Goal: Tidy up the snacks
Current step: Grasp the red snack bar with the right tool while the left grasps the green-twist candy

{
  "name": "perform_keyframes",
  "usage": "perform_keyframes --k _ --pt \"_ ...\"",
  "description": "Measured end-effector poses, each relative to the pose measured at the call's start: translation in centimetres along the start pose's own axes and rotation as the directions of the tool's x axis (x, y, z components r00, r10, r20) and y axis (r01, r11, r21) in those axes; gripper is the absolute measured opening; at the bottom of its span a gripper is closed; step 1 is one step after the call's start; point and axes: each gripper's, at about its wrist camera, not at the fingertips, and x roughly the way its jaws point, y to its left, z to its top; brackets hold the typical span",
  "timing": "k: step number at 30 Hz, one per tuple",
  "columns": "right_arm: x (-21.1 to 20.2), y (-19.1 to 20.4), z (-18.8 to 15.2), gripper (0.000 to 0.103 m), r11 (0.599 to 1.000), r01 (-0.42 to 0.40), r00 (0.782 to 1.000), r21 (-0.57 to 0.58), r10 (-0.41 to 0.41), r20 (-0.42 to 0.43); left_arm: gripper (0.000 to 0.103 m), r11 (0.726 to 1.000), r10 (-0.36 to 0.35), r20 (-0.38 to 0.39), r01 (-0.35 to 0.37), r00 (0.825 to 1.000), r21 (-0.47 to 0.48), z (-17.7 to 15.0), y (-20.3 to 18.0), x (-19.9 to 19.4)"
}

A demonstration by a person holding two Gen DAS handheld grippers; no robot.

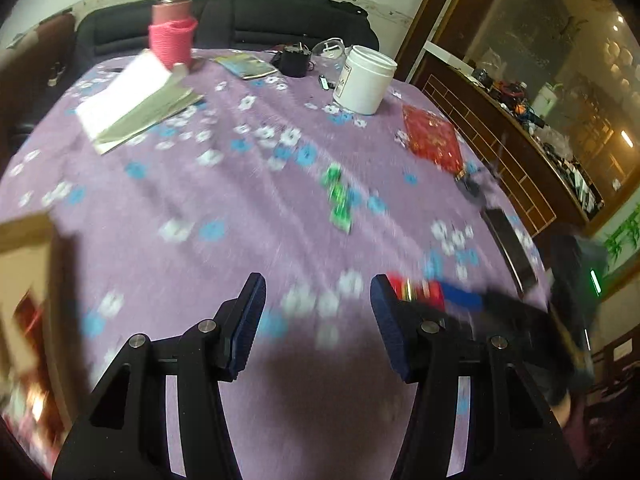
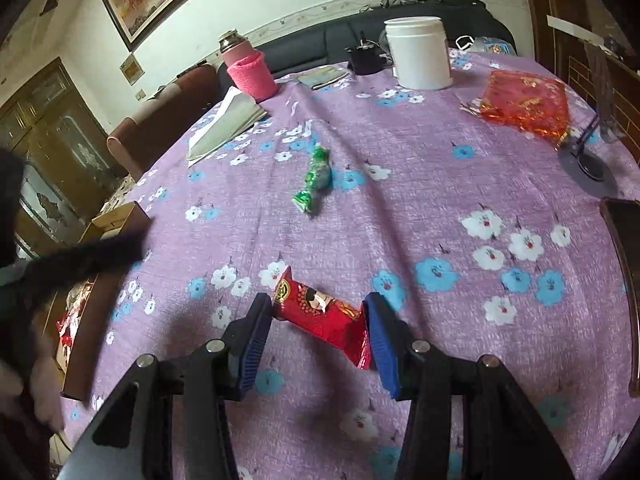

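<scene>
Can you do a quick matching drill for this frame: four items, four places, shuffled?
Items:
1. red snack packet
2. green candy
3. white jar
4. pink-sleeved flask

Places:
A. far edge, right of the black item
B. between the right gripper jaws
C. mid-table, alone
D. far left, by the folded paper

Pairs: 1-B, 2-C, 3-A, 4-D

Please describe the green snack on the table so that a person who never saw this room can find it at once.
On the round table with the purple flowered cloth, look near the middle, in front of the white jar. There lies the green snack, a small wrapper twisted at both ends, alone on the cloth. It is the only green item; the other loose snack is red, between the right gripper jaws.
</scene>
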Motion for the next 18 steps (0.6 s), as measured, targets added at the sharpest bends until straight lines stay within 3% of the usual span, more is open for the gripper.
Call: perform_keyframes --k 8,11,18 --pt "0.6 -0.9 0.1 0.053 0.999 -0.011 0.999 0.043 0.013 -0.030 0.054 1.000 -0.023 -0.017 0.023 1.000 0.001 4.9 -1.7 7.3" --pt "0.8 -1.2 0.5 0.054 0.998 -0.026 0.999 0.060 0.028 -0.033 0.053 0.999 0.007 -0.026 -0.006 1.000 0.048 5.7 -2.5 9.1" --pt "0.9 -1.1 0.6 0.054 0.999 -0.017 0.999 0.052 0.019 -0.034 0.021 0.981 0.100 -0.043 -0.091 0.994 0.174 5.5 -3.3 11.9"
